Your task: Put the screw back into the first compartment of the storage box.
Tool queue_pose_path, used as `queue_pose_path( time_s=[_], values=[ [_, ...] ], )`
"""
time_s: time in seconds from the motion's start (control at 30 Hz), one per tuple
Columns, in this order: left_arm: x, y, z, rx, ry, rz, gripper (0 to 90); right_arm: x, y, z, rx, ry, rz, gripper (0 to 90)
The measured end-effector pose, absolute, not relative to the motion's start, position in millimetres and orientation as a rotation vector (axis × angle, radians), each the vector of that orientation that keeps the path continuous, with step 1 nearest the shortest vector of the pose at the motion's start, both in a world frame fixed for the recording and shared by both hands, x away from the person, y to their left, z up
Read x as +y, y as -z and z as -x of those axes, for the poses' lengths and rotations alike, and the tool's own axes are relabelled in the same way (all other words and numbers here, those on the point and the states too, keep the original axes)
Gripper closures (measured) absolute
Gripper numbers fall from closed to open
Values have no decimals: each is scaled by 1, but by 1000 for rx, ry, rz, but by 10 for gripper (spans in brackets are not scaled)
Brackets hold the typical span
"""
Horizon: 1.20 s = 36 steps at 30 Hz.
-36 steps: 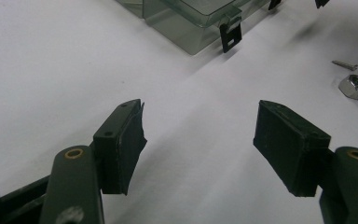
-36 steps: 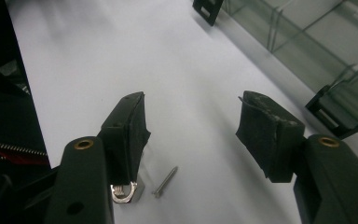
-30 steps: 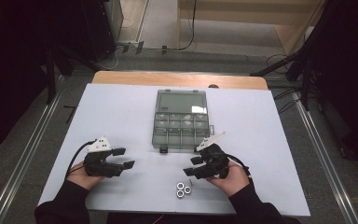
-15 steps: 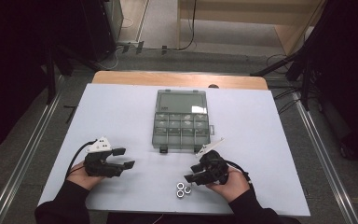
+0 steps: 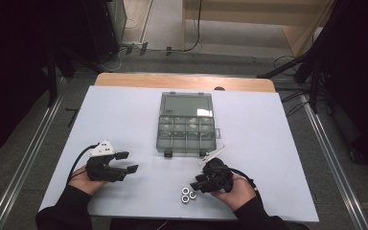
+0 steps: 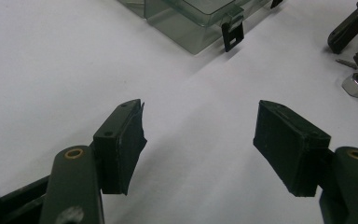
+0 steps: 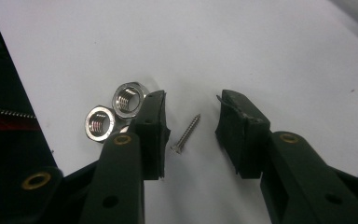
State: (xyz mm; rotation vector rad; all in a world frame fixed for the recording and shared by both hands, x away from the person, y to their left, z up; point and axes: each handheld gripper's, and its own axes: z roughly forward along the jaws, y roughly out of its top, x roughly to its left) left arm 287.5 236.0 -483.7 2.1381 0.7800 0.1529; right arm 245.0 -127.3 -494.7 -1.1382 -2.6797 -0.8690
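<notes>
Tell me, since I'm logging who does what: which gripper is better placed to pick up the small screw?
The right gripper. The screw lies on the table between its jaws, which have just been closing and are not yet touching it. The left gripper sits open, well off to the side.

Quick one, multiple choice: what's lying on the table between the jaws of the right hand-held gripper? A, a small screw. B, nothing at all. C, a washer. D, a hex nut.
A: in the right gripper view a small screw lies on the white table between the jaws of the right hand-held gripper, which have just been closing but do not touch it; the two hex nuts sit outside its left jaw.
</notes>
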Motion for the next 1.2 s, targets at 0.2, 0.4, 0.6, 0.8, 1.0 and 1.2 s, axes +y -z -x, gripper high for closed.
queue_pose_path(
  time_s=[0.2,0.4,0.6,0.8,1.0,1.2],
  values=[
    [236,484,-288,779,-154,-2140,328,-123,494,-240,-2718,848,1164,669],
    [236,483,-287,778,-157,-2139,328,-121,494,-237,-2762,839,1175,744],
    [235,484,-287,776,-155,-2144,328,-121,495,-237,-2764,837,1200,801],
    [235,484,-287,776,-154,-2144,328,-122,495,-238,-2785,838,1193,865],
    [234,485,-287,773,-151,-2148,328,-124,496,-242,-2753,832,1191,881],
    [235,484,-287,773,-152,-2146,328,-124,495,-243,-2752,830,1186,882]
  ],
)
